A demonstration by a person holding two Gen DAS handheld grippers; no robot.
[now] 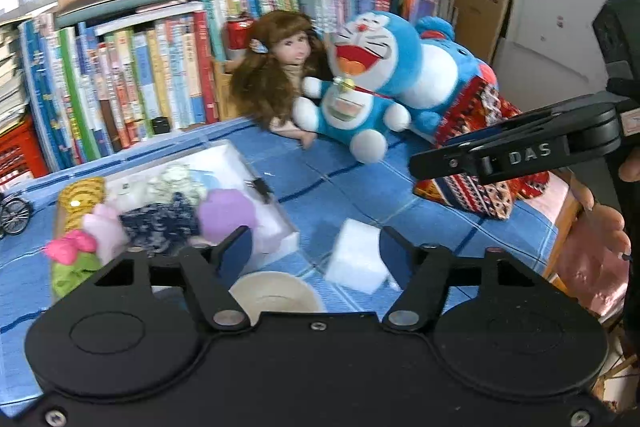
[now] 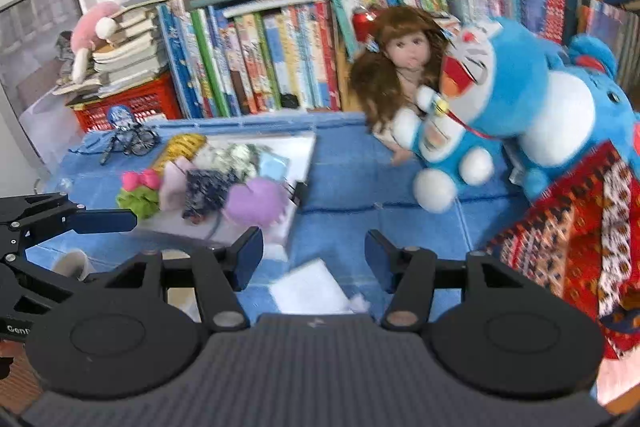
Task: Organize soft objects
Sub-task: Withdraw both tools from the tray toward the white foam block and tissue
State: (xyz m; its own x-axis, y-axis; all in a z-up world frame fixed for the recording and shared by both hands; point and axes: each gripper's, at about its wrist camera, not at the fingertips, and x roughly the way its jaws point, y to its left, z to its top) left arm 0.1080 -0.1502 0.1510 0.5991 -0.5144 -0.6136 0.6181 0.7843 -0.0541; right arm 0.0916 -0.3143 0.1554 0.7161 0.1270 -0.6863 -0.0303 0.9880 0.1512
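A white tray [image 1: 276,223] on the blue cloth holds several small soft items: a purple puff [image 1: 226,213], a dark floral scrunchie [image 1: 160,227], a pink bow [image 1: 72,247] and a yellow knit piece [image 1: 82,197]. The tray also shows in the right wrist view [image 2: 300,147]. A white foam block [image 1: 354,255] lies just ahead of my open, empty left gripper [image 1: 316,243]. My right gripper [image 2: 314,251] is open and empty above the same block [image 2: 312,291]. A blue Doraemon plush [image 1: 360,87], a doll [image 1: 276,75] and a larger blue plush [image 1: 448,75] lean at the back.
Rows of books [image 1: 140,79] line the back. A patterned red cloth [image 2: 580,235] lies at the right. A roll of tape [image 1: 276,293] sits under the left gripper. A small metal bicycle [image 2: 134,141] stands at the far left. The table's edge [image 1: 560,239] is at the right.
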